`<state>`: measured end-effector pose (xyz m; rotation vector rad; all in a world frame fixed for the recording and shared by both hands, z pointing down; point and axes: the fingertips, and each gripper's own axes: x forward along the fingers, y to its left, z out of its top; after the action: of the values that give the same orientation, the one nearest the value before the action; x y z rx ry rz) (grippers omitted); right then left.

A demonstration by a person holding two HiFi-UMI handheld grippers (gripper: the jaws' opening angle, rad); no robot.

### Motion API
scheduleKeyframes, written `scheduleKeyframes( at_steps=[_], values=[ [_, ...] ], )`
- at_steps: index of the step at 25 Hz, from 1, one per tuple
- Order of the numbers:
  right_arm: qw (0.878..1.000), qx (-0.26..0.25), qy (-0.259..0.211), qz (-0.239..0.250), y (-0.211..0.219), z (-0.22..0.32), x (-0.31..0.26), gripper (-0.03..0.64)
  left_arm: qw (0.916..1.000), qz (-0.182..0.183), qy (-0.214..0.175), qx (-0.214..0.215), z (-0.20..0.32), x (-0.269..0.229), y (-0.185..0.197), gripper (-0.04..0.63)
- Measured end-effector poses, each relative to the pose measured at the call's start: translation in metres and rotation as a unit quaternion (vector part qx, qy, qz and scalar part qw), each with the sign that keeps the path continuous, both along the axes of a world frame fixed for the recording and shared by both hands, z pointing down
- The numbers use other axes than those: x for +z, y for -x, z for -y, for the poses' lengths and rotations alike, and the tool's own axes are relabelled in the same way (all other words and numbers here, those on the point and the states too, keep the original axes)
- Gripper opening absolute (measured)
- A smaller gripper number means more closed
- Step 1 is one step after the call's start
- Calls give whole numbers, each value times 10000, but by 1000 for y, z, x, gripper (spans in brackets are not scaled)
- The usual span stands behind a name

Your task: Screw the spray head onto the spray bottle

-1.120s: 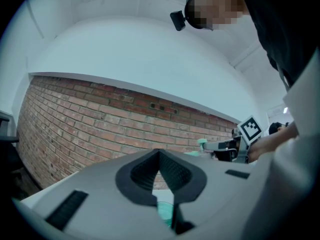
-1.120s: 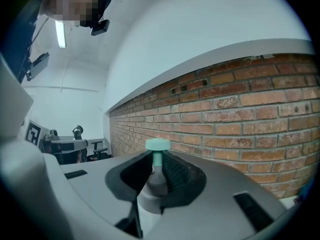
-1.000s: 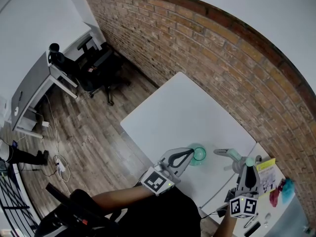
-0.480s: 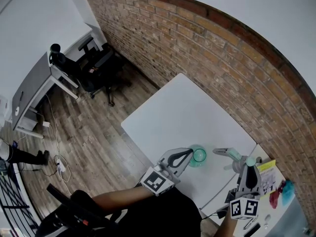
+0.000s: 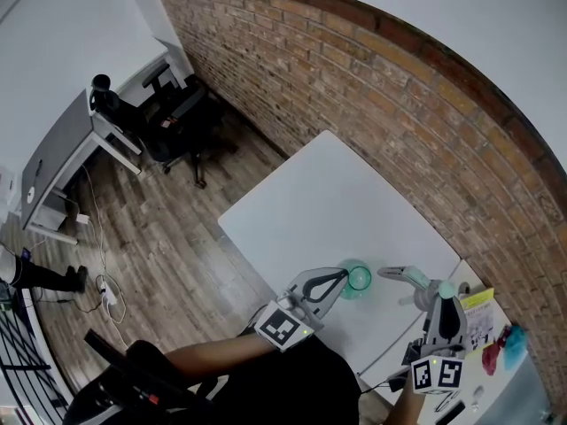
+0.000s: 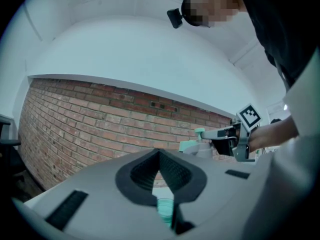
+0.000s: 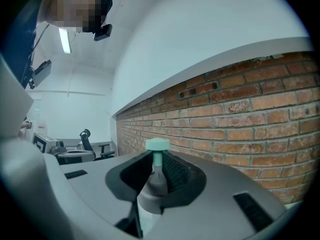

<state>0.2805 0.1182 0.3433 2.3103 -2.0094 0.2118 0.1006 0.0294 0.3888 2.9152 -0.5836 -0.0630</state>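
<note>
Gripping the teal spray bottle [image 5: 358, 279] near its top, the left tool [image 5: 342, 282] has its 2 jaws pinched tight on it. The bottle stands on the white desk [image 5: 328, 193], close to the edge nearest the person. Just right of the bottle and apart from it, the right tool [image 5: 440, 301] clamps the spray head [image 5: 406, 277] between narrowly parted jaws.

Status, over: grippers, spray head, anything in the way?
Left gripper shut on spray bottle. Right gripper shut on spray head, apart from bottle, not yet threaded. Gap between them clear.
</note>
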Motion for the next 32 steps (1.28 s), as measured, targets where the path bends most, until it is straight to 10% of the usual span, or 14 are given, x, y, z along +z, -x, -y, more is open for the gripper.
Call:
scheduleKeyframes(
  at_steps=[32],
  values=[
    [9979, -423, -474, -132, 27, 29, -46, 64, 9995, 31, 312, -85, 12, 12, 1, 2]
  ],
)
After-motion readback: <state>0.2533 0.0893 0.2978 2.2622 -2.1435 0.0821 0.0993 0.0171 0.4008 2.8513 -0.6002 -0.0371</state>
